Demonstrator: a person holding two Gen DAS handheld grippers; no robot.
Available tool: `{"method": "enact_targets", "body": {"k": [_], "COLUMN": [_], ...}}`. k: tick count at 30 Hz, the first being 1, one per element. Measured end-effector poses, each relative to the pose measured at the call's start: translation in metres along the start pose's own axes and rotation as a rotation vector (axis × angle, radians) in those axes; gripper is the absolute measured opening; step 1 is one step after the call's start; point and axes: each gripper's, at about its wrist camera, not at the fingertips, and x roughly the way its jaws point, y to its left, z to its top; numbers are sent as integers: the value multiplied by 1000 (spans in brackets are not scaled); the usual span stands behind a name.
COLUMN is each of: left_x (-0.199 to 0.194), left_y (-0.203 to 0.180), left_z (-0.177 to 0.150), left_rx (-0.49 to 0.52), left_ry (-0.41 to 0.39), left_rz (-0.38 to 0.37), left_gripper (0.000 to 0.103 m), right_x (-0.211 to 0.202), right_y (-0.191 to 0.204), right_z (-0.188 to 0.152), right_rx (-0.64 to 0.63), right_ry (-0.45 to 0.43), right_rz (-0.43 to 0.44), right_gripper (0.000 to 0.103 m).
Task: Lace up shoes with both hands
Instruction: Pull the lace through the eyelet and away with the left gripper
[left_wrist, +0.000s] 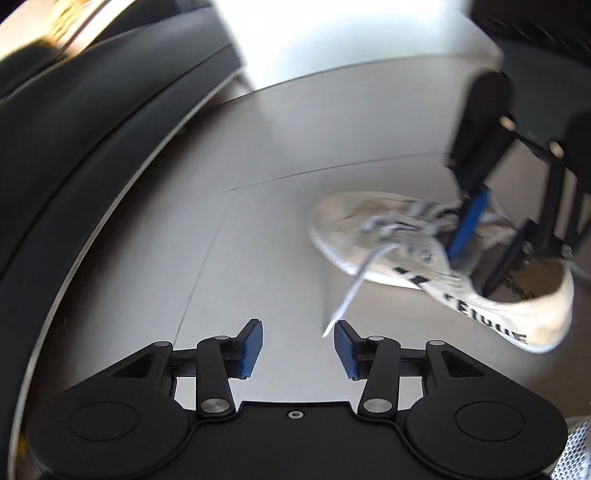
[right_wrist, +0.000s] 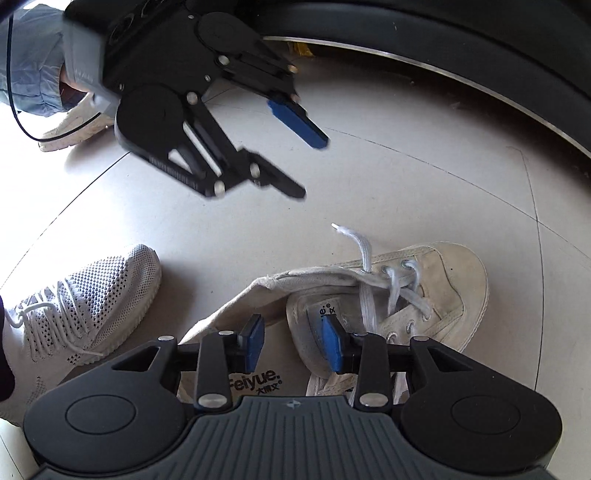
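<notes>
Shoe (right_wrist: 424, 295): mid-frame, lace (right_wrist: 360, 247) end loose, may slip back thru eyelet.
L hand-held gripper (left_wrist: 298, 349): released, empty.
R hand-held gripper (right_wrist: 291, 345): released, over tongue; may snag.

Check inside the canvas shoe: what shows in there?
Inside the canvas shoe, the insole shows, printed "Feiyue." with smaller characters beneath. The tongue folds over its front part. The right gripper hangs open above the opening, covering part of the insole; the toe end is hidden.
</notes>
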Motion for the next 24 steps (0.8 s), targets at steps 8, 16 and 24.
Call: {"method": "enact_targets", "body": {"k": [8, 16, 24], "left_x": [34, 37, -17], "left_y": [-10, 44, 113], "left_z": [12, -38, -161], "left_rx": [190, -2, -91], "left_ry": [41, 252, 685], "left_rz": [-44, 161, 359], "left_gripper": [0, 0, 0], "right_x": [4, 9, 9], "right_y": [-2, -8, -12], "right_z": [-1, -2, -2], "right_rx": [24, 47, 50], "right_ry": [-12, -20, -24], "right_rz": [4, 26, 37], "right_gripper": [44, 45, 46]}}
